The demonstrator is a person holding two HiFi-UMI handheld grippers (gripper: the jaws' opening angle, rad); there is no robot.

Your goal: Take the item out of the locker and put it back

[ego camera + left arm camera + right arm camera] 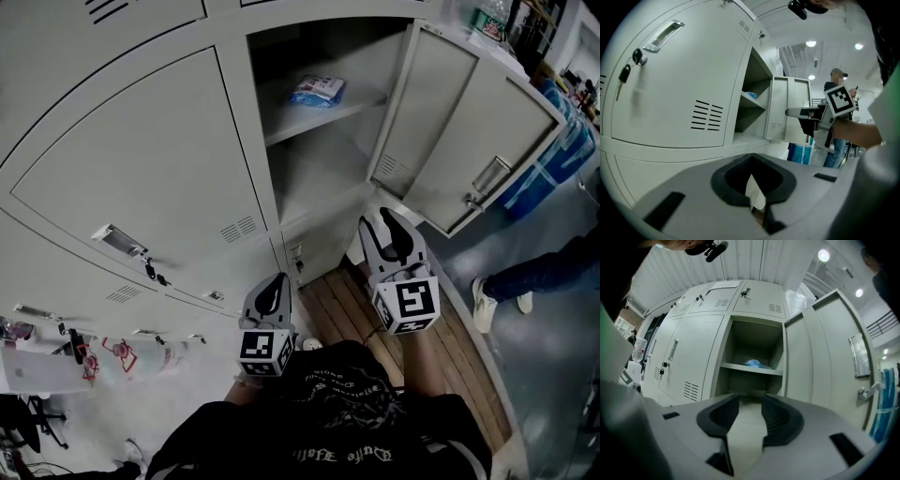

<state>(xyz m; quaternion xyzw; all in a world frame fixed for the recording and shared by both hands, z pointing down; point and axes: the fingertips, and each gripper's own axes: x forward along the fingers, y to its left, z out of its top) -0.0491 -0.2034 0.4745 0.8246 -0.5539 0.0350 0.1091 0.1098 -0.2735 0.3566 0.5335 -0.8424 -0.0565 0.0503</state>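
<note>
You are standing before the locker [314,173], whose door [450,131] is hanging open to the right. The blue packet [317,90] is lying on the upper shelf [291,124], toward the far side, with neither tool touching it. You are holding the right gripper [386,220] with its jaws apart and empty, pointing into the opening from well short of the shelf. The left gripper [271,286] is sitting nearer you and to the left, jaws pressed together on nothing. Judging from this, only the opening of the door is done. Reaching in, lifting the packet out and setting it back are all looking undone.
</note>
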